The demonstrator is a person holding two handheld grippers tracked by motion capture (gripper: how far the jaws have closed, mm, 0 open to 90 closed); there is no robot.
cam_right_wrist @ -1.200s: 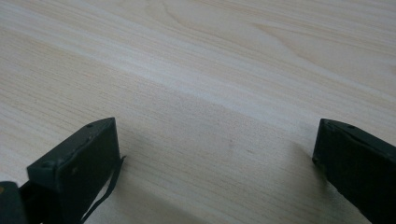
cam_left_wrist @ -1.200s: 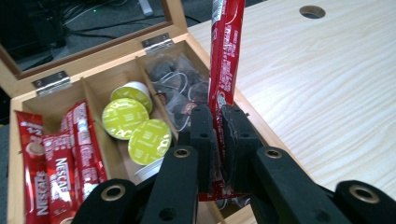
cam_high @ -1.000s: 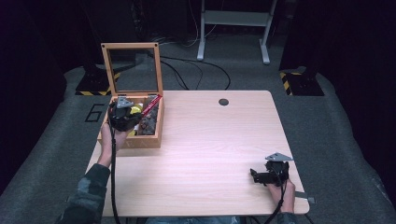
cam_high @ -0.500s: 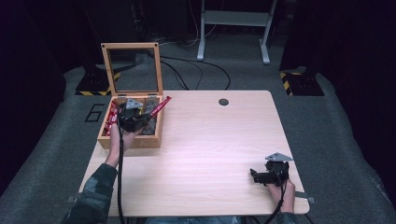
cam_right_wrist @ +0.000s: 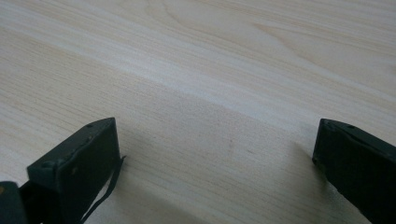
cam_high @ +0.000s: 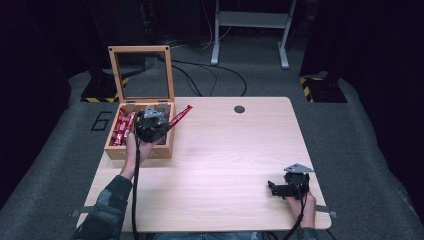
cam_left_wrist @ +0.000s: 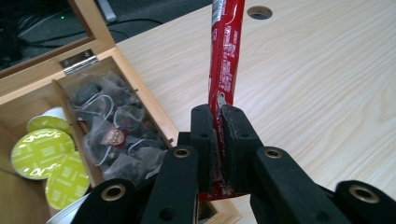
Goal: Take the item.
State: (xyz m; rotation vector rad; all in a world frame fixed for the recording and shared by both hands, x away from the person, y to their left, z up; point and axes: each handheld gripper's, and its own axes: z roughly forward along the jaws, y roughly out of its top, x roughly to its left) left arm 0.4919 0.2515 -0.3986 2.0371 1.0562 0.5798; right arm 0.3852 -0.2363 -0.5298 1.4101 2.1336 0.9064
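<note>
In the high view, the left gripper (cam_high: 165, 125) hangs over the right edge of the open wooden box with a glass-paned lid (cam_high: 112, 151), clamped on a long, thin red foil stick sachet (cam_high: 181, 115) that juts out past that edge over the pale wooden table (cam_high: 225, 165); the right gripper (cam_high: 274, 188) rests near the table's front right corner, well apart from the box. In the left gripper view, the jaws pinch the sachet (cam_left_wrist: 225, 65) near its lower end, beside the box's compartment of clear pyramid tea bags (cam_left_wrist: 112, 135) and the lime-green capsules (cam_left_wrist: 39, 151). It looks light, floppy and slick, so a grip nearer the middle would likely steady it. In the right gripper view, the jaws stand wide apart with nothing between them.
</note>
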